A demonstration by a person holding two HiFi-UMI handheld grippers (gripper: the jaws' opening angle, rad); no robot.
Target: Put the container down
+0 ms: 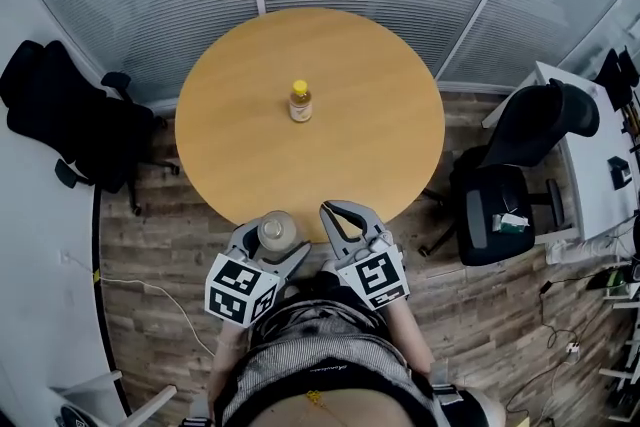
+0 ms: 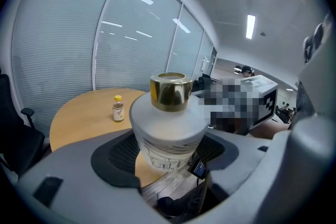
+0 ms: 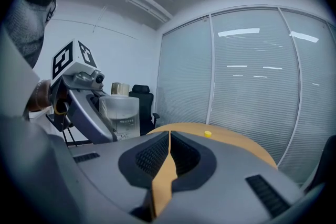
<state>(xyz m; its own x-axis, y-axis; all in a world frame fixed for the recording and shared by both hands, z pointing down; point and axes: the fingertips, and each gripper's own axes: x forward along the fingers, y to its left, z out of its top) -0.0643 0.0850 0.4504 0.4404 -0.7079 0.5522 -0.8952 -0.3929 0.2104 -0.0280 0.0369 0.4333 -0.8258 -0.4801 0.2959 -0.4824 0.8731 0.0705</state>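
Over the near rim of the round wooden tabletop [image 1: 365, 120] I have the left hand-held gripper [image 1: 272, 248] clamped on the white, round-shouldered container with the gold cap [image 2: 167, 128], both pads pressed against its lower body. The container stands upright, its long axis vertical and cap on top. From the left gripper view its base looks clear of the tabletop, with tabletop edge and plank floor both showing beneath it, so I judge it hangs right at that rim, not well over the wood.

Just to the right of it along the same rim, the right hand-held gripper [image 3: 169, 152] is clenched on nothing, jaws meeting with only tabletop showing past them. It plays no part in the hold.

Near the middle of the tabletop stands a small bottle with a yellow cap [image 1: 300, 101], well apart from the container and straight ahead of it.

What the set-down turns on, as I read it: bare tabletop lies forward of and below the container, so the left side should carry it inward from the rim, keep it vertical, lower it, then let go
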